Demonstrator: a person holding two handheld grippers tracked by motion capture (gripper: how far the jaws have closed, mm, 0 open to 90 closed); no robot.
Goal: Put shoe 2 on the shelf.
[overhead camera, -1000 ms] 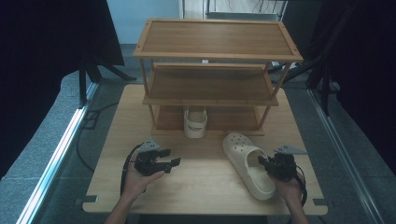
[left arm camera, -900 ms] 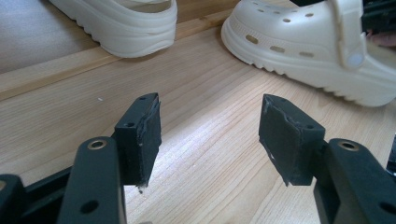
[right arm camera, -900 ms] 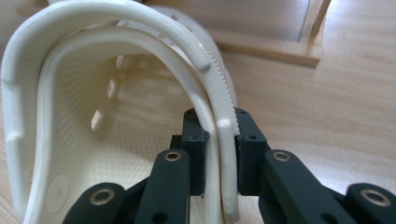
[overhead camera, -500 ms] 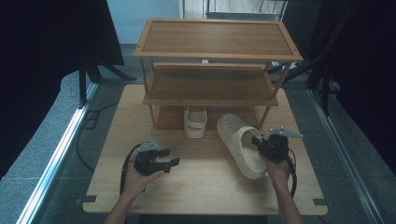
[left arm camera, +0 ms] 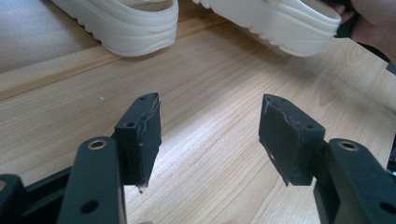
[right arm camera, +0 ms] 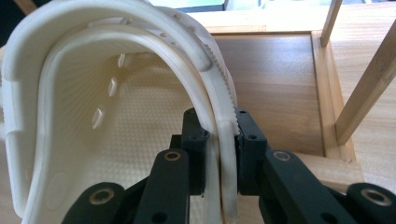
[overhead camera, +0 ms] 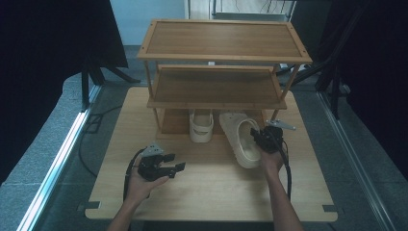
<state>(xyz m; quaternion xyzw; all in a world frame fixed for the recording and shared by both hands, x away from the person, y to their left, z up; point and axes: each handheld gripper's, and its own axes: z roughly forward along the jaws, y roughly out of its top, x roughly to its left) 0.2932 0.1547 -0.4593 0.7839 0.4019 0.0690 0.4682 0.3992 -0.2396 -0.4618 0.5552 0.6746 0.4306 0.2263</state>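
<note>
**Cream clog going onto the bottom shelf of the shoe rack**

Cream foam fills the near ground of my right gripper view: my right gripper (right arm camera: 219, 154) pinches the side wall of a cream clog (right arm camera: 116, 116), one jaw inside the shoe and one outside. From above, that clog (overhead camera: 240, 137) lies on the wooden table (overhead camera: 211, 192), its toe pointing at the rack and just reaching the edge of the bottom shelf (right arm camera: 275, 88). My right hand (overhead camera: 271, 161) sits behind the shoe's heel.

My left gripper (overhead camera: 161, 166) rests near the table's front left, jaws spread wide with nothing between them, only bare wood.

Farther off, a second cream clog (overhead camera: 201, 126) already sits partly in the bottom shelf, just to the left of the one I hold. Beyond it rises the wooden shoe rack (overhead camera: 223, 43), its upper shelves bare.

I judge this to be the placing step. Next I should slide the shoe forward beside its mate, keeping clear of the rack's right post (right arm camera: 364, 93), then let go.
</note>
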